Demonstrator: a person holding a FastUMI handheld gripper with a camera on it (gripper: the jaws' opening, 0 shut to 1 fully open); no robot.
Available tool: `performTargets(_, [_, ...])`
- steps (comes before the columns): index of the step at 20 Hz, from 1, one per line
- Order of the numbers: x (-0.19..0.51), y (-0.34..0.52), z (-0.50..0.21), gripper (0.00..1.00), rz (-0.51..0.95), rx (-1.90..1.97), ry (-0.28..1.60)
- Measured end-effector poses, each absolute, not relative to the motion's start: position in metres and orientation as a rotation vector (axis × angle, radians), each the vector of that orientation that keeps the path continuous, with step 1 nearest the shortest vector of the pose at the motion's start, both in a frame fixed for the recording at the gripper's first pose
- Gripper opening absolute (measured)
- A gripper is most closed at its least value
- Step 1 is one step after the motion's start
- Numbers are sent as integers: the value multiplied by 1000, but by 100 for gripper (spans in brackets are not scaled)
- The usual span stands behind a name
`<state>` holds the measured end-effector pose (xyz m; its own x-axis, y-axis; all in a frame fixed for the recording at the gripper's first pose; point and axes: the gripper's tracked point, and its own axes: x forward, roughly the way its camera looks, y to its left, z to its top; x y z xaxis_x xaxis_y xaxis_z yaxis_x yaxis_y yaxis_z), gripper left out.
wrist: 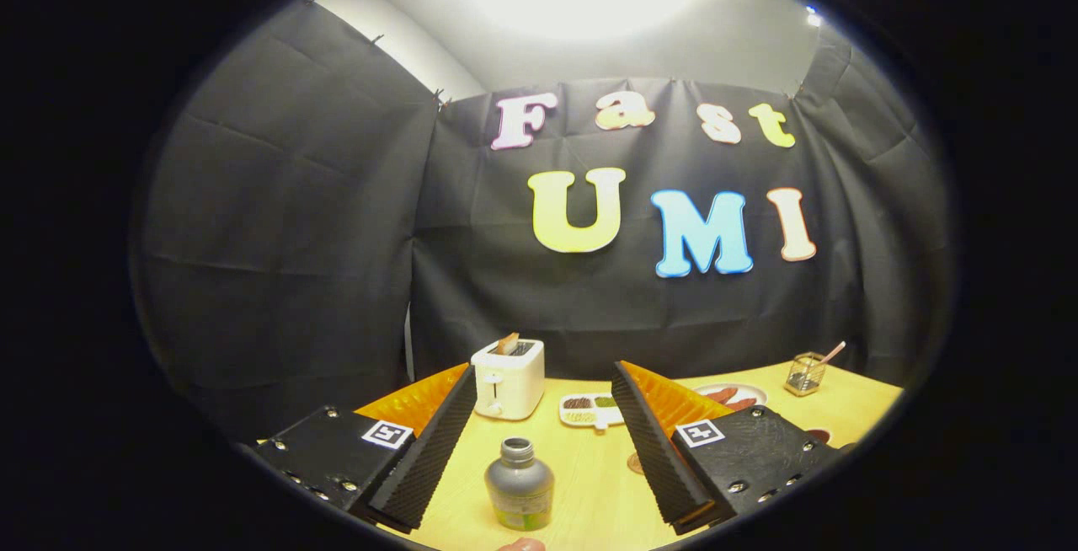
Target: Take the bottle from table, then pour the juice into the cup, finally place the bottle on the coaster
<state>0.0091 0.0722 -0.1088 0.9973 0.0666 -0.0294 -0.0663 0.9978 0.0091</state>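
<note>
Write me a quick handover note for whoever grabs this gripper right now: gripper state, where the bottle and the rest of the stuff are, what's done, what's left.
Gripper: open, fingers spread wide, touching nothing.
Bottle: upright on the wooden table, between the fingers, cap off, not yet gripped.
Beyond the fingers: a white toaster with a slice in it, a divided snack dish, a plate of sausages and a small wire basket.
A round brown edge, partly hidden beside one finger, may be the coaster; cannot tell. Cup not located.
Done: nothing.
Left: close on the bottle, lift, pour into the cup, set the bottle on the coaster.
</note>
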Motion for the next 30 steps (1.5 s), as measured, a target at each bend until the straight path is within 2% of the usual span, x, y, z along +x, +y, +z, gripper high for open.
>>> performTargets(15, [29,91,-238,98,-5,80,300])
performTargets(30, [28,98,-296,97,-51,79,440])
